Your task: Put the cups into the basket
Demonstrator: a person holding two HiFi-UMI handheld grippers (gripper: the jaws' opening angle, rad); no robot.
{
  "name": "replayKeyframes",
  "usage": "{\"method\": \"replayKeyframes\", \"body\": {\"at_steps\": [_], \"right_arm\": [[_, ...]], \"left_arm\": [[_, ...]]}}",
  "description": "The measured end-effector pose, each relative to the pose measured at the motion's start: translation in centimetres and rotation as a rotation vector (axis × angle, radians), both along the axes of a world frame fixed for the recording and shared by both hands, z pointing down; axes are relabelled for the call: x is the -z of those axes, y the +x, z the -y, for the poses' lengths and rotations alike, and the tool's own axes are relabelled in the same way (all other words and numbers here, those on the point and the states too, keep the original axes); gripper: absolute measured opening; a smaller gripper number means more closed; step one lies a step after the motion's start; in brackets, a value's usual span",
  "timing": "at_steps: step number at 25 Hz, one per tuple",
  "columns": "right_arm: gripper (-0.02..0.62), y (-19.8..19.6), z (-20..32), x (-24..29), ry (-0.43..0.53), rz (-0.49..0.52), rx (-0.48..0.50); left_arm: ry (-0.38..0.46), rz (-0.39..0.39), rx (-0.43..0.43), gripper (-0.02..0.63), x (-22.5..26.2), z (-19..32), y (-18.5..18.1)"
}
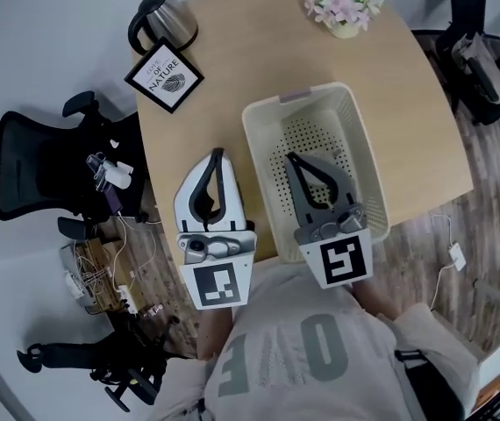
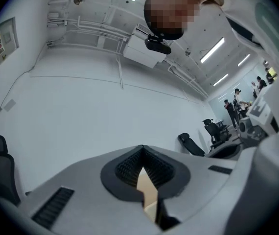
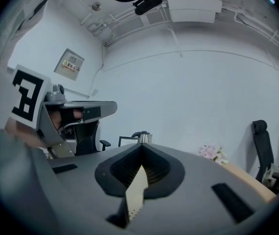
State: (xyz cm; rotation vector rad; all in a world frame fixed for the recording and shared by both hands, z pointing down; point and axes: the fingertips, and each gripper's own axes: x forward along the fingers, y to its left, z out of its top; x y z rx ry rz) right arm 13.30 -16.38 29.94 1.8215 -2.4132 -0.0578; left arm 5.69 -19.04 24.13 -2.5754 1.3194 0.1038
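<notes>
A: Where does everything sit?

B: The wooden table (image 1: 408,103) carries a cream perforated basket (image 1: 259,139) close to its near edge. The left tool (image 1: 217,153) hangs over bare tabletop just beside the basket, and the right tool (image 1: 290,157) hangs over the basket's inside. Farther back are a kettle (image 1: 169,16), a framed sign (image 1: 164,75) and a small pot of pink flowers (image 1: 344,5).

A: And the tools?

B: Both have their tips pressed together with nothing between them.

A: The cups?

B: No view shows one. The basket floor looks bare where I can see it, though the right tool covers a patch, so a cup may be hidden there.

A: What could go wrong?

B: The basket is light and near the edge, so I'd guess a knock from the right tool could slide it towards the person. Closed tips would also push a cup over rather than straddle it
</notes>
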Motion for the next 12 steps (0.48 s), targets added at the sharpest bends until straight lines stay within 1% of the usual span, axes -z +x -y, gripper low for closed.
{"method": "replayKeyframes", "body": {"at_steps": [2,6,12], "right_arm": [[-0.002,0.4,-0.3,-0.6,-0.019,-0.031,-0.006],[-0.002,1.2,-0.5,-0.9,-0.039,-0.067,-0.009],[-0.002,2.0,-0.4,-1.3,-0.073,-0.128,-0.022]], "left_arm": [[-0.006,-0.013,-0.011,0.003,0.0,-0.1,0.5],[-0.004,0.004,-0.019,0.003,-0.3,-0.2,1.5],[0.001,0.008,-0.039,0.003,-0.1,-0.3,2.7]]}}
